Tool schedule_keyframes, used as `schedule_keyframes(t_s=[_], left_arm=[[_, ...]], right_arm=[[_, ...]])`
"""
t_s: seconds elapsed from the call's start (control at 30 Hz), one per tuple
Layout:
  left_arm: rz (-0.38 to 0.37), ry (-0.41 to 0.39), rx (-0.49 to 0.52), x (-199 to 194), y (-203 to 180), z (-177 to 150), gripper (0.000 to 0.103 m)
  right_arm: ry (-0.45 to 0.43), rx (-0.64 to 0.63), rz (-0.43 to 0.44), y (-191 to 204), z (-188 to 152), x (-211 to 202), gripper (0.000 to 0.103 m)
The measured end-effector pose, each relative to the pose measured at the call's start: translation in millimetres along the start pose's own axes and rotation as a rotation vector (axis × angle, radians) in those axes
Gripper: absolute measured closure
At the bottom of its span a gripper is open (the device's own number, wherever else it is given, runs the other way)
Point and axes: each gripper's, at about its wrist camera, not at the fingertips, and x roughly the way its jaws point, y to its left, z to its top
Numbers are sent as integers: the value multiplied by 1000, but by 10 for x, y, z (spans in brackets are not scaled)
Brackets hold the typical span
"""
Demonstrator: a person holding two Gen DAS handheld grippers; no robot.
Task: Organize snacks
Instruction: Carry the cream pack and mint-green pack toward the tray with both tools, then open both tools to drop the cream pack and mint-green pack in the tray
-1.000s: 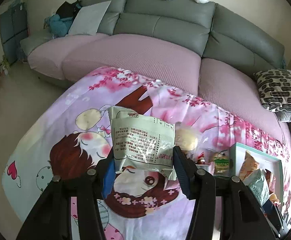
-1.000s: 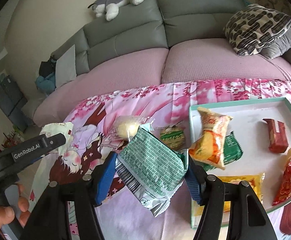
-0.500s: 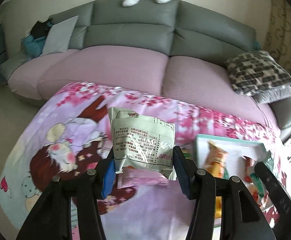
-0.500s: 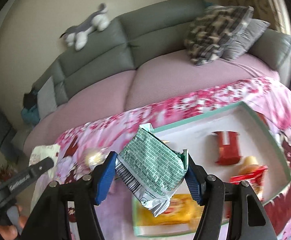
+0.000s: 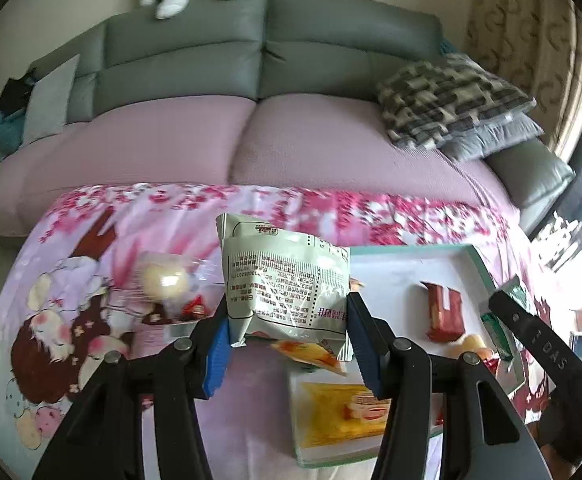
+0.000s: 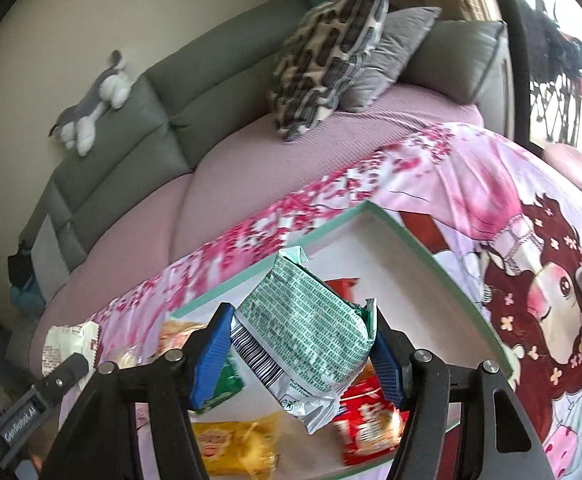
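Currently left gripper [image 5: 287,334] clamps pale packet [image 5: 287,280], right gripper [image 6: 299,354] clamps green packet [image 6: 303,328], both above tray [image 6: 431,256]. Light, crinkly, slippery film; side grips suit.

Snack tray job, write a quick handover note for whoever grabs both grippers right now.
Left gripper: shut on a pale green-white snack packet, carried above the cloth by the tray's near-left corner.
Right gripper: shut on a green-printed foil packet, over the tray.
Tray holds a red bar, a yellow pack, a red pack and others.
Left: release both packets, then fetch the round bun and small red sweet on the cloth.
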Motion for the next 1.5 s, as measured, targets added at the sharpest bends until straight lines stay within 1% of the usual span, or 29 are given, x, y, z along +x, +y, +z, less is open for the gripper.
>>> schedule_keyframes(t_s=[0.07, 0.17, 0.37, 0.53, 0.77, 0.9, 1.23, 1.33, 1.5], left_arm=[[-14, 12, 23, 69, -110, -14, 48], [-31, 22, 47, 163, -252, -34, 48], [-41, 54, 82, 386, -432, -83, 48], [-47, 84, 87, 566, -518, -100, 48], [-50, 106, 113, 702, -649, -153, 48], [-52, 109, 130, 736, -705, -168, 48], [-64, 125, 148, 768, -781, -206, 47], [-71, 136, 148, 766, -782, -212, 40], [-44, 137, 160, 740, -763, -193, 39]], right_arm=[[3, 8, -11, -65, 14, 32, 36], [3, -15, -24, -97, 12, 87, 36], [4, -51, -39, -108, -9, 177, 36], [12, -50, -78, -136, 1, 249, 35], [24, -82, -160, -171, -6, 352, 35], [30, -95, -169, -169, -23, 382, 35], [31, -87, -153, -171, -11, 379, 35], [34, -94, -139, -154, -10, 381, 34], [49, -89, -116, -145, -19, 406, 34]])
